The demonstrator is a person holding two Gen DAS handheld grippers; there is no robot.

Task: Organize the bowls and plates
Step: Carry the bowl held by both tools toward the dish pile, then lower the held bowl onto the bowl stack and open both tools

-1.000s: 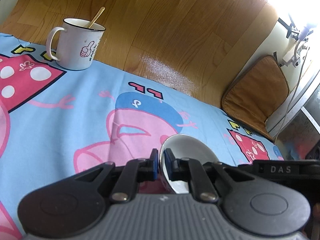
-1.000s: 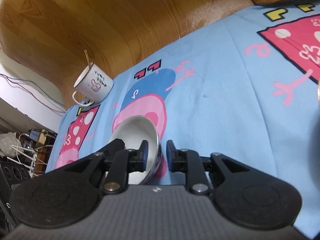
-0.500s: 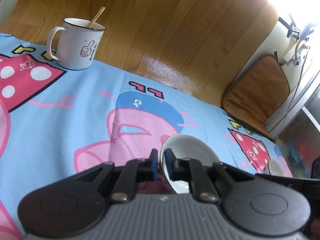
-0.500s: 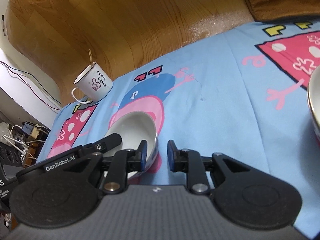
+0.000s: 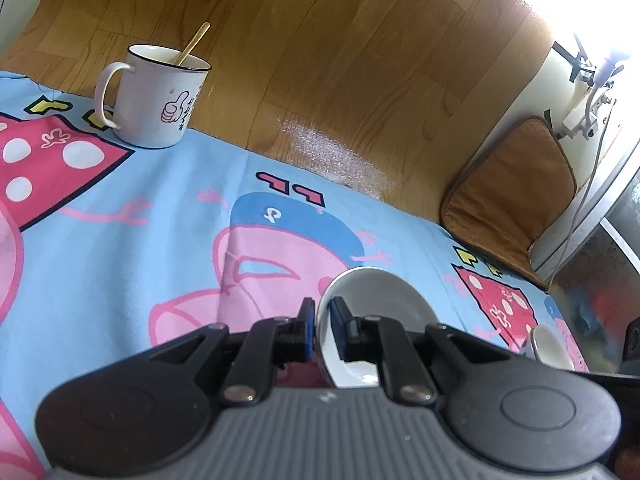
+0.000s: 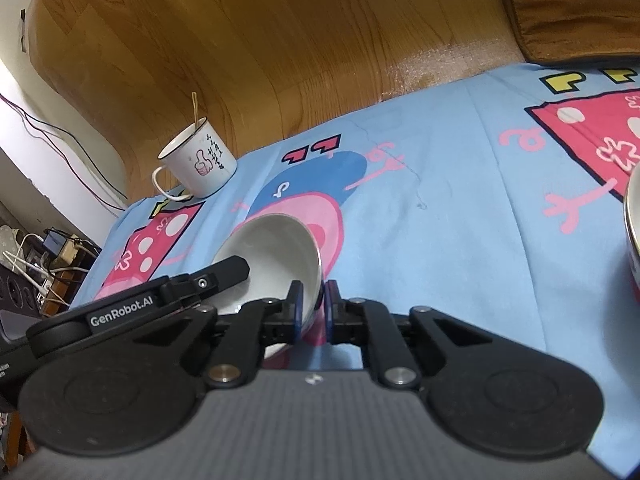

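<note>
A white bowl (image 5: 376, 312) with a steel outside is tilted above the blue cartoon tablecloth (image 5: 120, 208). My left gripper (image 5: 322, 328) is shut on its left rim. In the right wrist view the same bowl (image 6: 276, 252) has its right rim between the fingers of my right gripper (image 6: 312, 312), which stands a little open around it; the left gripper's finger (image 6: 224, 272) reaches in from the left. A second bowl (image 6: 632, 232) shows at the right edge, and in the left wrist view (image 5: 550, 346).
A white mug (image 5: 156, 100) with a thumbs-up print and a stick in it stands at the cloth's far edge, also in the right wrist view (image 6: 198, 162). Wooden floor lies beyond. A brown cushion (image 5: 512, 196) is at the far right. Cables and boxes (image 6: 44, 256) lie left.
The right gripper has drawn back and to the right with the bowl rim still between its fingers. The second bowl came into view. The left gripper kept its hold.
</note>
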